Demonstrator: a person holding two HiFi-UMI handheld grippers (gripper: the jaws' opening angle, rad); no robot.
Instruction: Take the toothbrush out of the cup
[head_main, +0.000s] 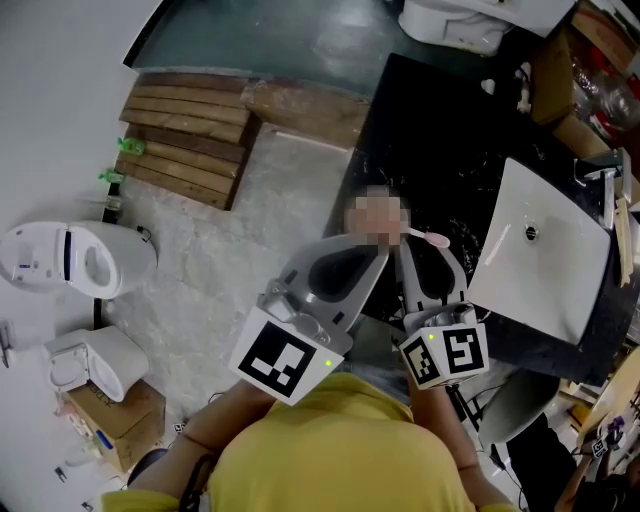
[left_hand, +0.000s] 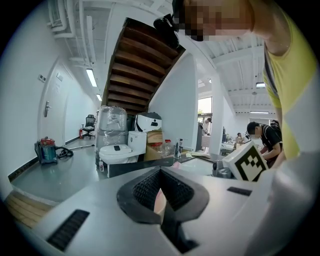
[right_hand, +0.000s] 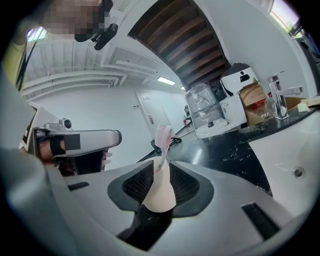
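Plainly the right gripper (right_hand: 160, 171) is clamped on the pale cup (right_hand: 161, 195), held in the air short of the black counter (right_hand: 235, 145). The pink toothbrush (right_hand: 163, 139) stands in the cup, its long axis running out along the jaws toward 12 o'clock, bristles uppermost. The left gripper (left_hand: 161, 184) sits at 9 o'clock of the cup in the right gripper view, near but apart. Its jaws are drawn narrow, with a thin pale sliver in the gap that I cannot name. I judge the left the freer claw: it should widen, cross the handle from 9 o'clock, then pull toward 12 o'clock
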